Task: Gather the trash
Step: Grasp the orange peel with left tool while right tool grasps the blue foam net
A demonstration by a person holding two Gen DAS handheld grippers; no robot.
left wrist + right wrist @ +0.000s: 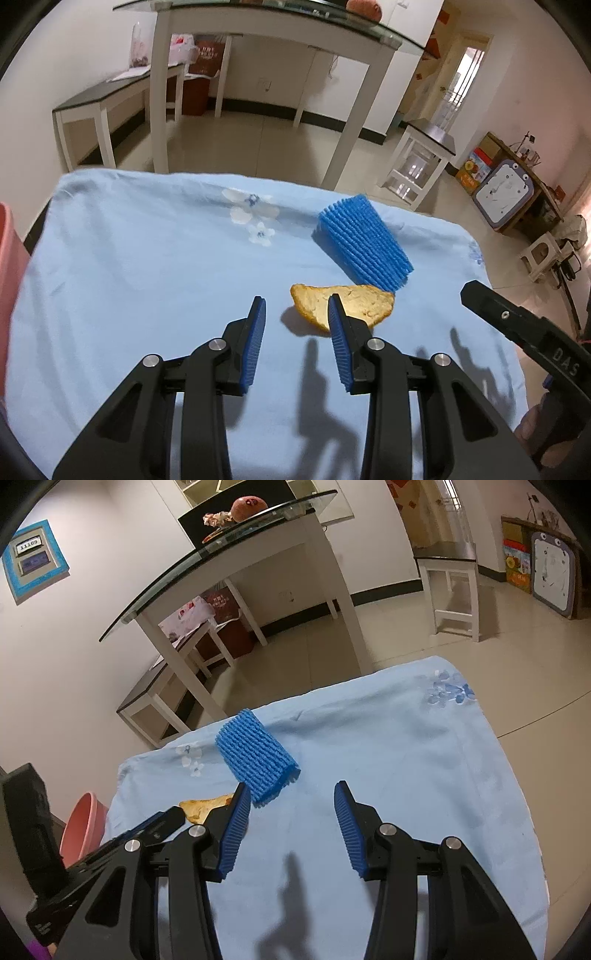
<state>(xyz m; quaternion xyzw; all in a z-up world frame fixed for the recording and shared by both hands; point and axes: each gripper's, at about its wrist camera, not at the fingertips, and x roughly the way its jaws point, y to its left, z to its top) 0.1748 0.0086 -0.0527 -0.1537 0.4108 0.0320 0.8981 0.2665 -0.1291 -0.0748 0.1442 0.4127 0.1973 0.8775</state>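
Observation:
A yellow fruit peel (354, 301) lies on the light blue cloth (147, 277). A blue foam fruit net (364, 242) lies just behind it. My left gripper (297, 304) is open and empty, hovering above the cloth; its right finger overlaps the peel's near edge. In the right wrist view the foam net (256, 757) lies ahead and left of my open, empty right gripper (291, 788), and the peel (205, 805) shows partly behind the left finger. A pink bin (83, 827) stands at the table's left side, and its edge also shows in the left wrist view (9, 266).
The cloth-covered table ends ahead, with tiled floor beyond. A glass-topped white table (280, 22) stands behind, low benches (99, 103) at the left, a white stool (421, 162) at the right. The right gripper's body (528, 332) shows at the left view's right edge.

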